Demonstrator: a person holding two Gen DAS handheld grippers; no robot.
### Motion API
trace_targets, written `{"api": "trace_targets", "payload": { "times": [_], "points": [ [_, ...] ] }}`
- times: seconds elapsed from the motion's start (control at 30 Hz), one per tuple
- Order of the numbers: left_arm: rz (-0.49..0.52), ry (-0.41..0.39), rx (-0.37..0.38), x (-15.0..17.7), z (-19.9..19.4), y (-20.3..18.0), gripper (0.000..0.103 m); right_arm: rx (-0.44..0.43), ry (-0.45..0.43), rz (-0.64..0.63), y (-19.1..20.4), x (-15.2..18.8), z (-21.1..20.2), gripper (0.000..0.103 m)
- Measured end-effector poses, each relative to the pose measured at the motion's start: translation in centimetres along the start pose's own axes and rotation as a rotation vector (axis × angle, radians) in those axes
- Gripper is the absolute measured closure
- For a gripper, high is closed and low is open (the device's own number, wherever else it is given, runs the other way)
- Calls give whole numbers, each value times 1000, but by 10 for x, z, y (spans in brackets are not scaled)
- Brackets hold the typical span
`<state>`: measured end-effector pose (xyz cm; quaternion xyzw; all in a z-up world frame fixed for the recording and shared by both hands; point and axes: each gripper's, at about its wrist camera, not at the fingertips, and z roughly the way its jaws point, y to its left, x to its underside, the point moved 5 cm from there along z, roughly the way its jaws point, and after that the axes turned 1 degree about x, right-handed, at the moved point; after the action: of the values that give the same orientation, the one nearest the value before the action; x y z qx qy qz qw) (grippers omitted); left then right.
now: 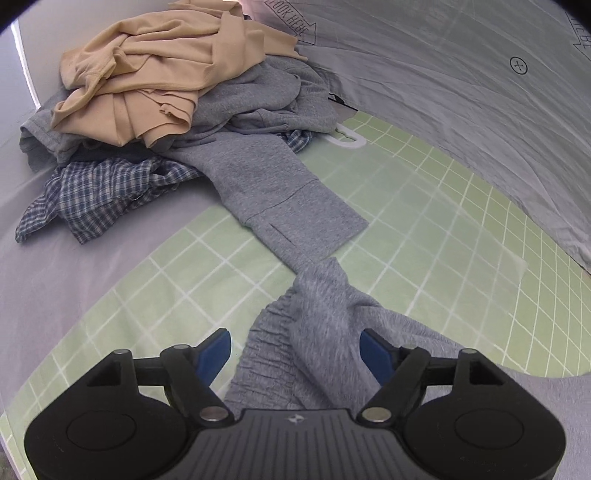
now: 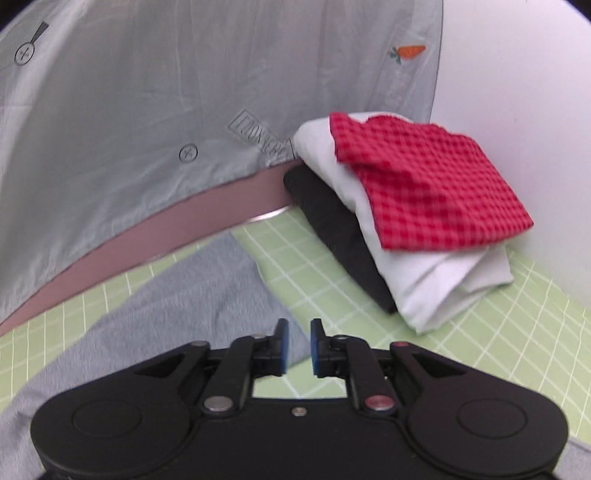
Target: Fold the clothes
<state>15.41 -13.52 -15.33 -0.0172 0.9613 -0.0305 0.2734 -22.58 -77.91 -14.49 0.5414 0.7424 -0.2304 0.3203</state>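
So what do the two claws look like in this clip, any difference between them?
Both are matte black with two round side housings, ribbed centre and blue finger pads. The left claw has silver pivot pins. The right claw has silver pins on one side and red ones on the other. No cables or sleeves show.

You had one readable text: "LOOK HERE" inside an arrow outline [image 1: 291, 18], printed on the grey sheet [image 1: 443, 92] at the far side. Right of it on that sheet stood a circled cross mark [image 1: 518, 65], and cut-off letters at the far right edge could not be read. In the right wrist view, the boxed lettering [image 2: 258, 136] was too blurred to read; an orange carrot emblem [image 2: 408, 51] sat far right.
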Motion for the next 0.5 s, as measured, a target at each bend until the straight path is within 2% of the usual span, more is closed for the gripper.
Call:
{"api": "trace_targets", "payload": {
  "times": [0.03,0.17,0.3,0.4,0.5],
  "points": [
    [-3,1,3,3,-3,3,22,15,6,14,-7,4,-1,72],
    [-19,38,8,17,-4,13,21,-36,78,11,6,47,-9,65],
    [-63,40,20,17,-4,13,21,-77,141,-5,27,72,-7,64],
    [-83,29,27,7,-1,9,21,-114,157,27,37,71,-2,63],
    [-77,18,25,-5,5,2,21,-142,169,138,37,62,10,55]
  ]
}}
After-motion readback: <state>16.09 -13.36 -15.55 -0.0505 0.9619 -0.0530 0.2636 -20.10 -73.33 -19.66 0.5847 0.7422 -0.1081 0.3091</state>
